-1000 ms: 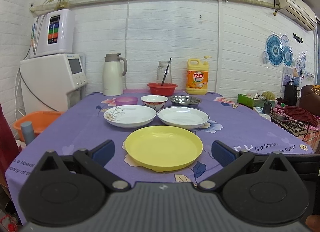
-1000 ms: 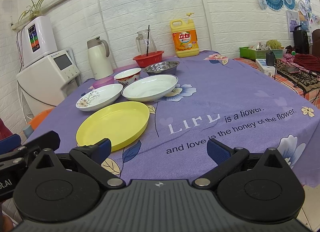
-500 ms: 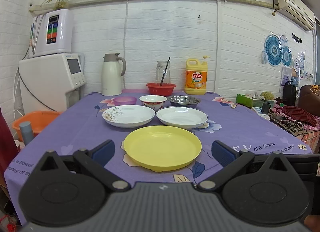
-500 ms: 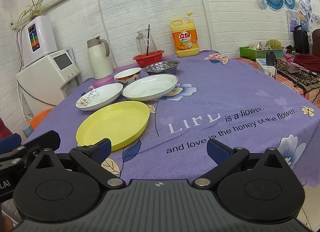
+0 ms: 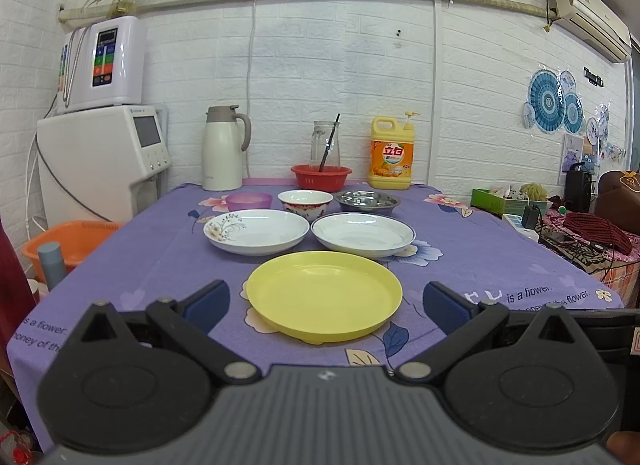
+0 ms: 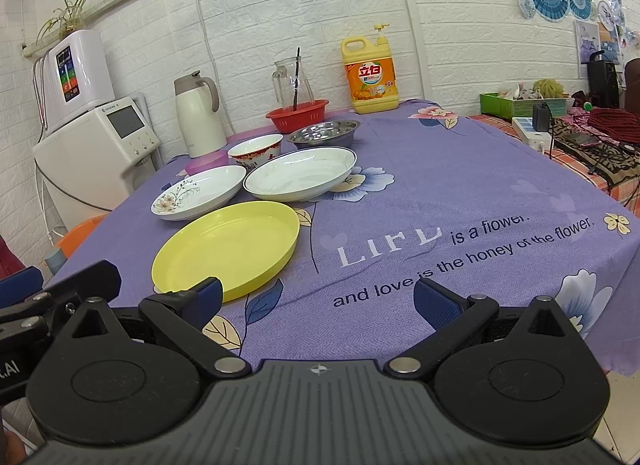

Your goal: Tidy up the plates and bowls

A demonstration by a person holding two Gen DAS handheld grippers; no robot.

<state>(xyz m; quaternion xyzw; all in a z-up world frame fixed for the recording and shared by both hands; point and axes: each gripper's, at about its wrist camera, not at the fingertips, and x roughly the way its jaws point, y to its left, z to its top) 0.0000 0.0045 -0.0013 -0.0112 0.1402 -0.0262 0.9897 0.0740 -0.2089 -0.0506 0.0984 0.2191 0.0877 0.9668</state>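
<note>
A yellow plate (image 5: 324, 293) (image 6: 228, 249) lies nearest on the purple tablecloth. Behind it sit a white plate with a flower print (image 5: 256, 231) (image 6: 198, 193) and a blue-rimmed white plate (image 5: 362, 233) (image 6: 300, 177). Farther back stand a small pink bowl (image 5: 249, 201), a red-and-white bowl (image 5: 305, 203) (image 6: 255, 151) and a steel bowl (image 5: 366, 200) (image 6: 324, 133). My left gripper (image 5: 326, 307) is open, hovering just short of the yellow plate. My right gripper (image 6: 316, 299) is open over the cloth, right of that plate.
At the back stand a thermos (image 5: 222, 149), a red basket (image 5: 320, 177) with a glass jug, and a yellow detergent bottle (image 5: 390, 157). A white appliance (image 5: 100, 161) and orange basin (image 5: 68, 241) sit left of the table. Clutter lies on the right table (image 5: 580, 225).
The left wrist view has shifted very slightly, with the plates drifting a little left. The right gripper has stayed put. Both grippers remain open.
</note>
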